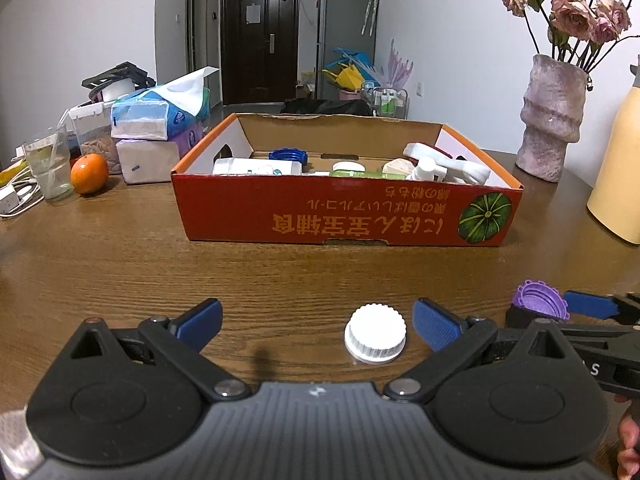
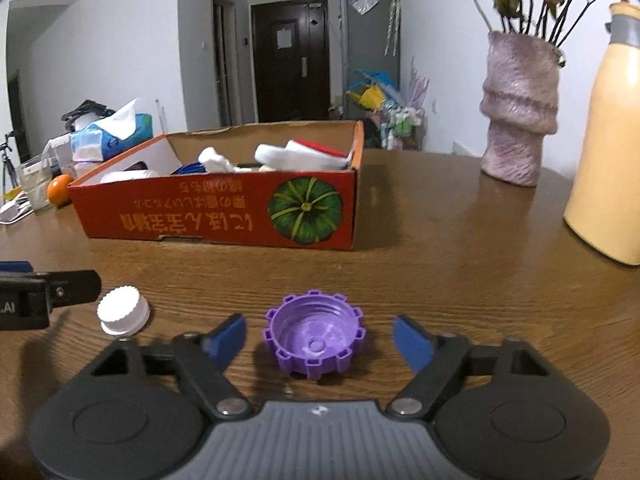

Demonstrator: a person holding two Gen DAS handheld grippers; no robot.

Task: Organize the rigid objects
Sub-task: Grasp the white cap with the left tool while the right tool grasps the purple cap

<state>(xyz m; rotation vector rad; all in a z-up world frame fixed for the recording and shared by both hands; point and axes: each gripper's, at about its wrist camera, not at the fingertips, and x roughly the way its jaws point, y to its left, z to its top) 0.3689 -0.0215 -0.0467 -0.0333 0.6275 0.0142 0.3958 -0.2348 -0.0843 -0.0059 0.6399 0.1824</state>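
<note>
Wooden desk (image 1: pixel 120 256), brown and grained, under everything. Red cardboard box (image 1: pixel 344 216) toward the back of the desk, open-topped, with a green pumpkin printed on its near wall and white bottles, a blue cap and other plastic items inside. Tall cream-yellow jug (image 2: pixel 604 152) at the right edge of the desk. Pinkish vase (image 2: pixel 520 108) with dried roses just left of the jug, well apart from the box. Tissue packs (image 1: pixel 156 120) stacked left of the box, beside a clear cup (image 1: pixel 52 168) and an orange (image 1: pixel 89 173).

Left claw (image 1: pixel 316 326) low over the desk, fingers spread wide, nothing gripped. White cap (image 1: pixel 375 338) flat on the desk between those blue pads, nearer the right-hand one, touched by neither as far as could be seen.

Right claw (image 2: pixel 320 338) likewise low over the desk, fingers apart though no longer at full spread. Purple cap (image 2: pixel 315 342), toothed around its rim and hollow side up, on the desk between those pads, with clear gaps on both sides. White cap just left of the purple one, apart from it, both in front of the box.
</note>
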